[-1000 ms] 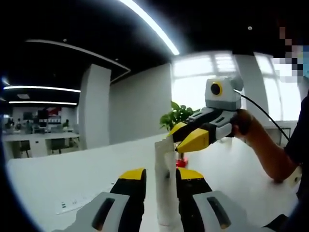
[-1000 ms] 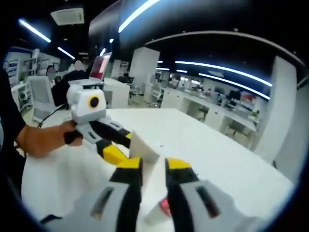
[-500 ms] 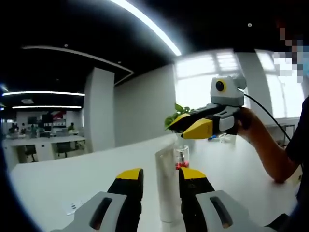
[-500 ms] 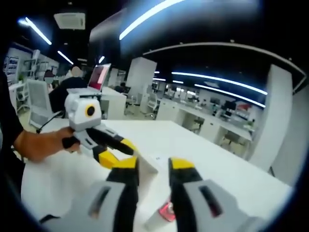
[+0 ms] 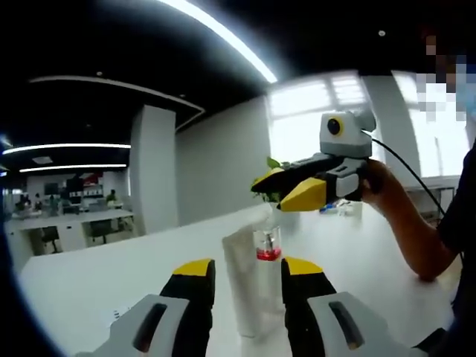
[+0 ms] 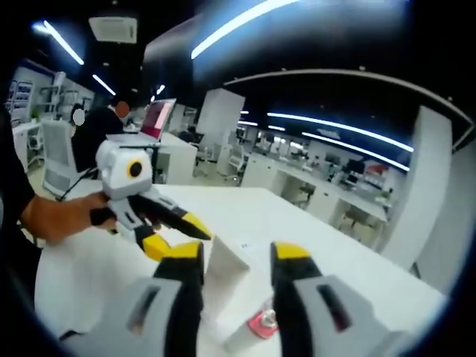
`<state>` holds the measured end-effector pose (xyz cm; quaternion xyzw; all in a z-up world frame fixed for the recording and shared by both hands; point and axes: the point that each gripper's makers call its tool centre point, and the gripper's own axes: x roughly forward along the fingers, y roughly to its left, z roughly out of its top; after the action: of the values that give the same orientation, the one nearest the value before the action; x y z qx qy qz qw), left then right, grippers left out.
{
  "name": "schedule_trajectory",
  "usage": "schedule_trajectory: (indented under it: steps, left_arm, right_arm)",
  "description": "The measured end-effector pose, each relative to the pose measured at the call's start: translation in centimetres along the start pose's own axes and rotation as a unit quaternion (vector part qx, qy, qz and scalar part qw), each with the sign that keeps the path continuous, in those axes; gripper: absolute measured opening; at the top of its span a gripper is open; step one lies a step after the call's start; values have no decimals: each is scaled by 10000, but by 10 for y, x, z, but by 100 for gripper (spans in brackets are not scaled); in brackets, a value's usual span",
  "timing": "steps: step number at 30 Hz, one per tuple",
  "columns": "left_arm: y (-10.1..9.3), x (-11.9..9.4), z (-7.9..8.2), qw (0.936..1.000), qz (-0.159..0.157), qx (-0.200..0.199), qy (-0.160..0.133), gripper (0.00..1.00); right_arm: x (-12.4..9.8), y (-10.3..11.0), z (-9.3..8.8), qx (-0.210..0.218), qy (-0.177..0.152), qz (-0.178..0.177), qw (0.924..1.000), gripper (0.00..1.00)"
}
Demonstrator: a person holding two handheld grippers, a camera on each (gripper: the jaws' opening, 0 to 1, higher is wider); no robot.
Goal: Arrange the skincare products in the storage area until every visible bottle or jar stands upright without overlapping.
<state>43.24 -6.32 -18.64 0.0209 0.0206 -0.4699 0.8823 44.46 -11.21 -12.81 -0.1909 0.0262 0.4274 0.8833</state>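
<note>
White bench (image 5: 97, 268) carries the white tube (image 5: 245, 286), upright between your left tongs (image 5: 242, 279), spread wide. Your right tongs (image 6: 238, 260), also wide, frame it. Left gripper view adds a clear red-based bottle (image 5: 268, 244) behind.

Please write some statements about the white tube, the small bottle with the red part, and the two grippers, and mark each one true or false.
1. The tall white tube stands on the white table. True.
2. The left gripper is shut on the tube. False: its jaws stand open, one at each side of the tube.
3. The right gripper has open jaws. True.
4. The small clear bottle with a red band hangs in the air from the right gripper. False: it is on the table, behind the tube.
5. A green plant shows behind the right gripper. True.
</note>
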Motion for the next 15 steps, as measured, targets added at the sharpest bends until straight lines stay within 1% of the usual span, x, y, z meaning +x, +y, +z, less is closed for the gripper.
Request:
schedule_trajectory:
  steps: [3,7,11,15]
  left_arm:
    - [-6,-4,2,10000,-10,44,40,38]
    - [-8,-7,2,9999,12,66,75,40]
    - [-8,-8,0,9999,49,43,134,44]
    - [-10,-9,-1,9998,60,39,171,47]
  right_arm:
    - [-2,0,-1,-39,68,-18,10000,37]
    - [-5,-1,0,-70,105,-41,9999,42]
    - [-6,-3,-8,-208,386,-142,9989,49]
    - [-6,-2,-11,-229,462,-125,9986,55]
